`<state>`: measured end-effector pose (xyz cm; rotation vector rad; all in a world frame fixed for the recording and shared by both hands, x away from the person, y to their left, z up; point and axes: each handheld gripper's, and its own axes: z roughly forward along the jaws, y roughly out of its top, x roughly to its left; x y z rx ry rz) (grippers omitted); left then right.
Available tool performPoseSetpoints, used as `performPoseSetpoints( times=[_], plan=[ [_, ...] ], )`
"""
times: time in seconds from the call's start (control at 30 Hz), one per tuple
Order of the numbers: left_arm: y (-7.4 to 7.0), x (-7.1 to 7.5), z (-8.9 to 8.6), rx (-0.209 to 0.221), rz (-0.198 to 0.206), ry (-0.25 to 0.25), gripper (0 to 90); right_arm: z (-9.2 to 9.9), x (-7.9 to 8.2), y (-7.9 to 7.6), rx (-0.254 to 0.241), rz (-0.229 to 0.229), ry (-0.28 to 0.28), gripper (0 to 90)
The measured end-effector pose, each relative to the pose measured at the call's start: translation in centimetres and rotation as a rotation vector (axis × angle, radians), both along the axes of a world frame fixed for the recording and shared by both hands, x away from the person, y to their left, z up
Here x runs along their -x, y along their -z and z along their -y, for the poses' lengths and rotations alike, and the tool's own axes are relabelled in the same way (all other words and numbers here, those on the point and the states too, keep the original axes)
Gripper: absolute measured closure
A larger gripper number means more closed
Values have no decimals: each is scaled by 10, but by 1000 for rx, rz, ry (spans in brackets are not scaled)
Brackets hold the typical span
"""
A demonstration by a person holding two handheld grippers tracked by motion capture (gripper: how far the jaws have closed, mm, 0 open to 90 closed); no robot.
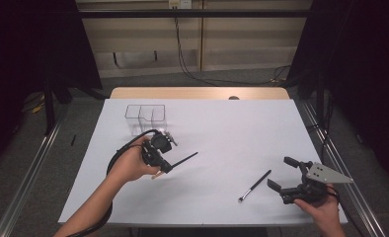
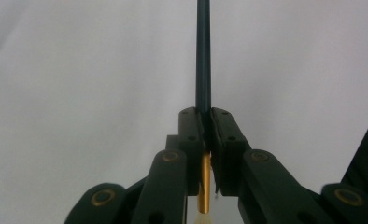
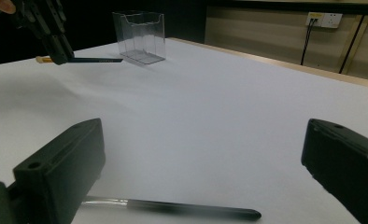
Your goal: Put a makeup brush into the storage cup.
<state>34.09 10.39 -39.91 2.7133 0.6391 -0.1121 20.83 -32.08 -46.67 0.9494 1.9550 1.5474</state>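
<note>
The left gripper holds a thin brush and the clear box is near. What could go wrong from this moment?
1. The left gripper clamps the dark brush near its gold end, so the long handle sticks out and could swing against the clear organizer and knock it over.
2. The grip is on a thin shaft; it might slip or rotate.
3. The right gripper, open beside the second brush, could nudge it and roll it away.

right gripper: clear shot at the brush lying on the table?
Probably yes. The right gripper has its jaws wide open and the brush lies on bare table just ahead of them, nothing between. The left gripper, shut on a pencil, is well away.
</note>
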Motion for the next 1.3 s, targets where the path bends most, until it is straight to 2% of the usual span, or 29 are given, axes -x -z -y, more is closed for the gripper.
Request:
performPoseSetpoints(
  times=[0.43,0.67,0.8,0.87,1.0,1.3],
  plan=[
    [0,1,24,38,-8,45,837,-11,-6,0,-7,-21,-35,0],
    [0,1,34,47,-4,73,837,-20,-11,-6,29,-23,-70,0],
    [-3,1,38,58,-8,63,837,-26,-14,-12,43,-15,-97,0],
    [-4,1,40,51,-6,76,837,-30,-17,-13,55,-23,-117,0],
    [-4,3,44,63,-7,75,837,-37,-23,-16,85,-31,-155,0],
    [-3,2,53,65,-22,99,837,-54,-38,-27,159,-88,-248,0]
  ],
)
